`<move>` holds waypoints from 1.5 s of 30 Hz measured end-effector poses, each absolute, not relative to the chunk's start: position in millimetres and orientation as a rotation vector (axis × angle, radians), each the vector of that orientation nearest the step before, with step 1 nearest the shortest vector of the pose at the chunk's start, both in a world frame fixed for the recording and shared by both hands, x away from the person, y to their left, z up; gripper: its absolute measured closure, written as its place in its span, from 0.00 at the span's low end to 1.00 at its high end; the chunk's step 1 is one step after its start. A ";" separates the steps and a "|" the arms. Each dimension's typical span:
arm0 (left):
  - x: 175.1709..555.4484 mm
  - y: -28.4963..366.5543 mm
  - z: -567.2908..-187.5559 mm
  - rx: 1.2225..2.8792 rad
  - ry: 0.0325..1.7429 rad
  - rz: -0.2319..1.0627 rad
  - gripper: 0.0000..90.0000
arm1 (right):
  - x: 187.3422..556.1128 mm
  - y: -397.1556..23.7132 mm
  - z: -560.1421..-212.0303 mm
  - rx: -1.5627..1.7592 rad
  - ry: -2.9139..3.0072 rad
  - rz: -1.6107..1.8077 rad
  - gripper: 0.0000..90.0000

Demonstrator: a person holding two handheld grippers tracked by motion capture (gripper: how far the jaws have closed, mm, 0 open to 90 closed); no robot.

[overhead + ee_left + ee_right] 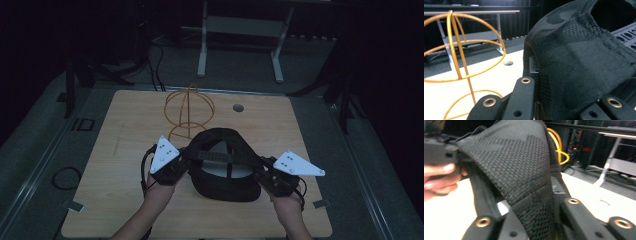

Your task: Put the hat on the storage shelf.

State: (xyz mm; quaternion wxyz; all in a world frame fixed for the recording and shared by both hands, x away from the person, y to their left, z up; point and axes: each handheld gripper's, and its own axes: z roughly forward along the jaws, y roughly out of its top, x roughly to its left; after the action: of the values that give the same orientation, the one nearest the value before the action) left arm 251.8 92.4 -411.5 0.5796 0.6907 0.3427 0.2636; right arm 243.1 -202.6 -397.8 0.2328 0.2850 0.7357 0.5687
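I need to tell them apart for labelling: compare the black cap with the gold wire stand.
The black cap is dark, solid fabric; the gold wire stand is a bright open frame you see through. The cap is gripped at both sides by the hand-held grippers; the stand rests untouched on the table behind it. Both are dome-shaped.

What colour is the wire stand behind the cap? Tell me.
Orange-gold; the wire stand shows best in the left gripper view.

Cap [225, 170] mid-table [125, 200]; wire stand [189, 110] behind.
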 end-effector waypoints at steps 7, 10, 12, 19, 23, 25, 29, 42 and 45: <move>251.1 93.5 -401.2 1.617 0.767 0.630 0.98 | 230.7 -209.6 -403.4 0.755 2.087 1.562 0.63; 250.2 94.6 -399.3 1.618 0.751 0.631 0.98 | 225.7 -211.9 -406.2 0.726 2.129 1.550 0.53; 248.0 95.6 -396.0 1.617 0.728 0.643 0.98 | 220.7 -212.4 -409.5 0.701 2.159 1.543 0.51; 247.2 105.4 -389.2 1.620 0.682 0.635 0.98 | 209.3 -220.3 -413.9 0.675 2.233 1.546 0.41; 245.4 112.6 -388.0 1.636 0.576 0.613 0.98 | 204.5 -230.5 -412.5 0.631 2.250 1.596 0.41; 246.2 117.4 -386.8 1.648 0.553 0.603 0.98 | 202.7 -234.4 -409.6 0.587 2.257 1.620 0.43; 249.4 128.6 -386.3 1.655 0.544 0.590 0.98 | 200.1 -245.3 -399.2 0.540 2.226 1.727 0.46; 250.4 147.7 -392.6 1.633 0.289 0.348 0.98 | 209.1 -226.8 -384.5 0.435 2.203 1.596 0.57; 248.3 145.3 -391.1 1.629 0.244 0.311 0.98 | 211.8 -215.4 -385.3 0.396 2.234 1.589 0.57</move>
State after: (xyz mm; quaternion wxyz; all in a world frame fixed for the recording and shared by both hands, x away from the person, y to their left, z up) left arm 248.3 145.3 -391.1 0.6687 0.7225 0.1083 0.1380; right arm 211.8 -215.4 -385.3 0.1851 0.1405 0.7926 0.5637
